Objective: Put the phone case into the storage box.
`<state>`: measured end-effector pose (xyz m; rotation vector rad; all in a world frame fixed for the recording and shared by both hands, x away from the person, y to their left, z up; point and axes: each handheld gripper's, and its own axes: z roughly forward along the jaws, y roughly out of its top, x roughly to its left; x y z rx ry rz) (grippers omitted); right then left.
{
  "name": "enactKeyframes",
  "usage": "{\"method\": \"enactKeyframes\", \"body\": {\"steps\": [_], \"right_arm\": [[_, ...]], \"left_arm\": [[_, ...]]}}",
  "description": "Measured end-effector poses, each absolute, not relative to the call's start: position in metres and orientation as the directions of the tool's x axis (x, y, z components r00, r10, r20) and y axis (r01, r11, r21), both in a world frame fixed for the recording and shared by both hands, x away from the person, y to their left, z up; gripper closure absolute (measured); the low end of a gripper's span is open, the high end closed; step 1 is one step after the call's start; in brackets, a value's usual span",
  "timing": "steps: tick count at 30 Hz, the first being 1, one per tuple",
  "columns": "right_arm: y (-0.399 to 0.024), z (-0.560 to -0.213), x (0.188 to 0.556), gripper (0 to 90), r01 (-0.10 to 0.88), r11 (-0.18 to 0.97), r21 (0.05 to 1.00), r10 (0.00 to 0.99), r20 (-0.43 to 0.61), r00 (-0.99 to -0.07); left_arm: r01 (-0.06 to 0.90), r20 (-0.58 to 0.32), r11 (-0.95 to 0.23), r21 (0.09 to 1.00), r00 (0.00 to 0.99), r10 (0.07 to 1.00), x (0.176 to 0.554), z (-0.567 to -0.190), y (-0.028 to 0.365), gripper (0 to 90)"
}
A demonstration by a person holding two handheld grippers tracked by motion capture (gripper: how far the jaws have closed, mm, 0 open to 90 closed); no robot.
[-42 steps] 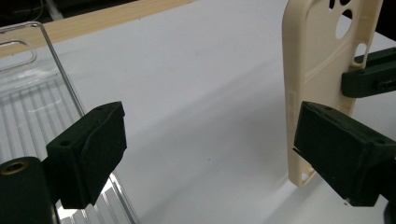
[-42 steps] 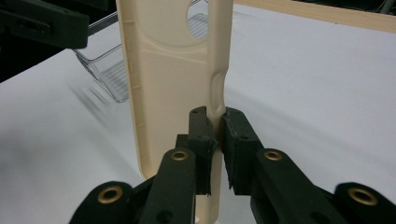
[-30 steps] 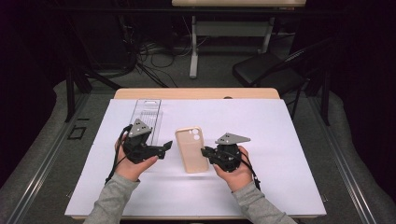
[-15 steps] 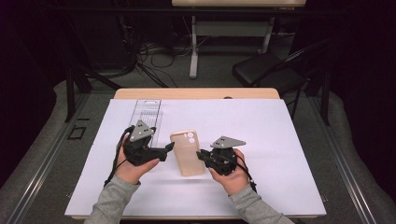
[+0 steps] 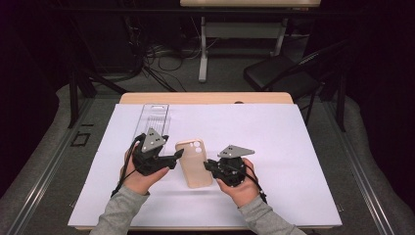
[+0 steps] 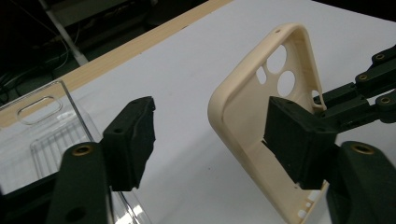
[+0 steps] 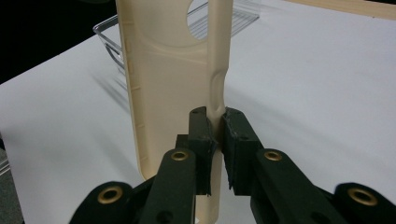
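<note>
Between left claw (image 6: pixel 212 140) jaws, phone case (image 6: pixel 243 116)

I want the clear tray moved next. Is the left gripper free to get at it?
Probably not yet: the left gripper has its jaws closing around the phone case; the clear tray lies close beside it, nothing between.

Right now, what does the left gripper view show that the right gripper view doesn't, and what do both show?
Left gripper view: the left hand-held gripper, jaws closing in around the cream phone case wall, one pad inside, not yet pressing; two round camera holes; the table's wooden edge.

Right gripper view: the right hand-held gripper pinching the case's side rim.

Both: the case, the clear plastic tray and the white sheet.
</note>
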<state>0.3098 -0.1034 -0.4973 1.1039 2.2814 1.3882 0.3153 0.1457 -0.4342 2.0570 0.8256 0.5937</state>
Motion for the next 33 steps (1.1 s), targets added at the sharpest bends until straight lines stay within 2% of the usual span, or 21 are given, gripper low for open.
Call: {"method": "enactKeyframes", "body": {"steps": [3,9,18,33], "right_arm": [[-0.1022,-0.4976,0.3090,82.5,0.476,0.262,0.839,0.710,0.166,-0.684],[-0.1004,-0.4977,0.3077,82.5,0.471,0.268,0.840,0.705,0.162,-0.690],[-0.0998,-0.4980,0.3072,82.5,0.472,0.270,0.839,0.703,0.163,-0.692],[-0.0978,-0.4984,0.3060,82.5,0.470,0.278,0.838,0.696,0.162,-0.700]], "left_arm": [[0.327,0.167,-0.487,0.810,0.666,0.727,0.3136,-0.4345,0.1432,40.9],[0.308,0.210,-0.517,0.799,0.663,0.719,0.3120,-0.4353,0.1400,45.4],[0.314,0.184,-0.496,0.809,0.666,0.723,0.3121,-0.4359,0.1399,45.1],[0.292,0.212,-0.513,0.807,0.668,0.714,0.3125,-0.4385,0.1402,55.4]]}}
